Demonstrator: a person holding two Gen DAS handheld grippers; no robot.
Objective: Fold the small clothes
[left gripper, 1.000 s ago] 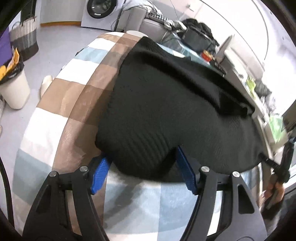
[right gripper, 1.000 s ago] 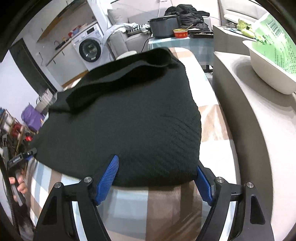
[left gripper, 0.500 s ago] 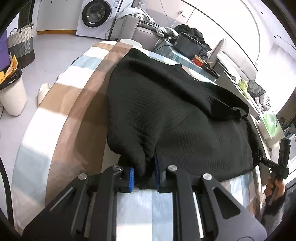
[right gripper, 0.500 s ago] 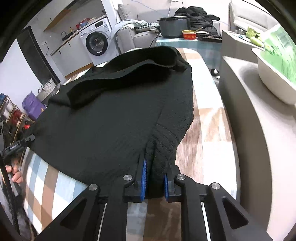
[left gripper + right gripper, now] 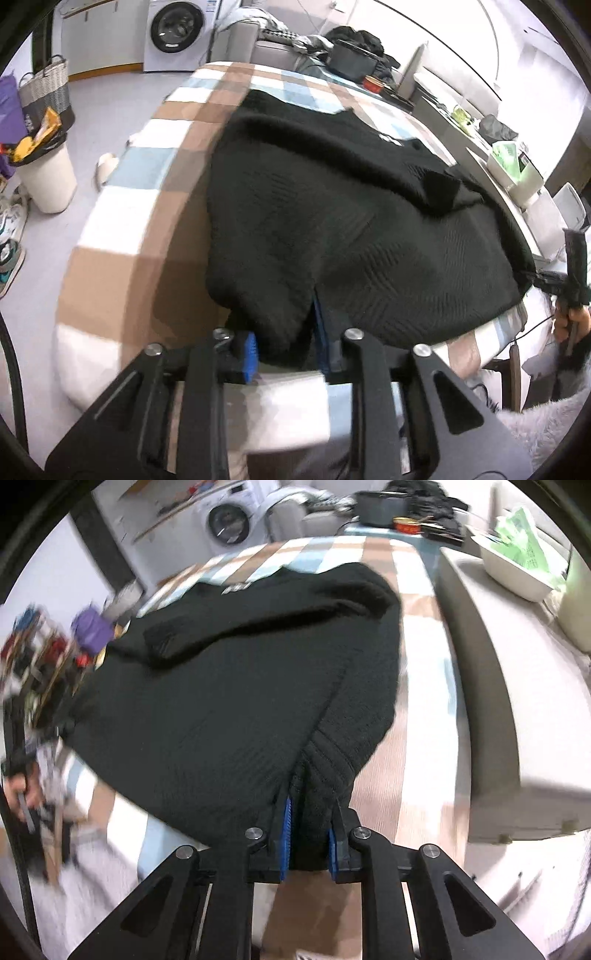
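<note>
Black knit sweater lies spread across the counter's checked cloth, one sleeve folded over its upper part, its near hem bunched up off the cloth at both corners. Your left gripper has a thick fold of the hem between its blue pads, its jaws opening slightly while the knit fills the gap. Your right gripper is clamped on the ribbed hem at the opposite corner, its jaws also easing apart
</note>
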